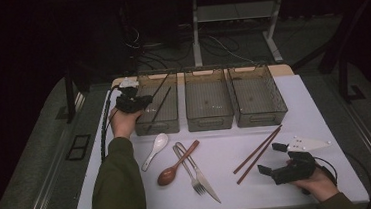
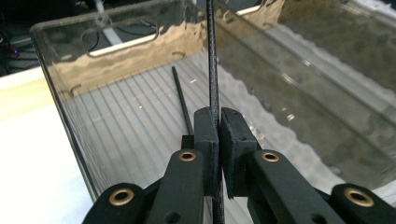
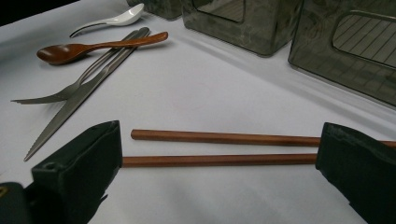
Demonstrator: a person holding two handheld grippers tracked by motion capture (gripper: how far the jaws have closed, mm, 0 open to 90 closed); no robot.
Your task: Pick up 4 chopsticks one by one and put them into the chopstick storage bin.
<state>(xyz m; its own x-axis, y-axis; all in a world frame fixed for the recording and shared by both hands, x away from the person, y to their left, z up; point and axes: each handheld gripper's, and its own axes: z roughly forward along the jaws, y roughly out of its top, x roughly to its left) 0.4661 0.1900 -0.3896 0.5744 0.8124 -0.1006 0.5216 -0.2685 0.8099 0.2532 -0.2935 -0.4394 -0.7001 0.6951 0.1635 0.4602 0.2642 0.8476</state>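
Observation:
My left gripper [image 1: 143, 102] [image 2: 218, 115] is shut on a thin black chopstick [image 1: 160, 86] [image 2: 213, 65], which slants up over the left clear bin [image 1: 158, 130] [image 2: 65, 107]. A second black chopstick [image 1: 160, 106] [image 2: 182, 100] lies on that bin's ribbed floor. At the front right of the table my right gripper [image 1: 271, 158] [image 3: 219, 147] stands open. Its jaws are wide apart on either side of two brown wooden chopsticks [image 1: 257, 151] [image 3: 219, 137] that lie side by side on the white tabletop.
Two more clear bins, the middle bin [image 1: 210, 125] and the right bin [image 1: 262, 121], stand in a row behind. On the table lie a white spoon [image 1: 156, 149] [image 3: 112, 19], a wooden spoon [image 1: 176, 166] [image 3: 93, 46], a fork [image 1: 188, 168] and a knife [image 1: 203, 177].

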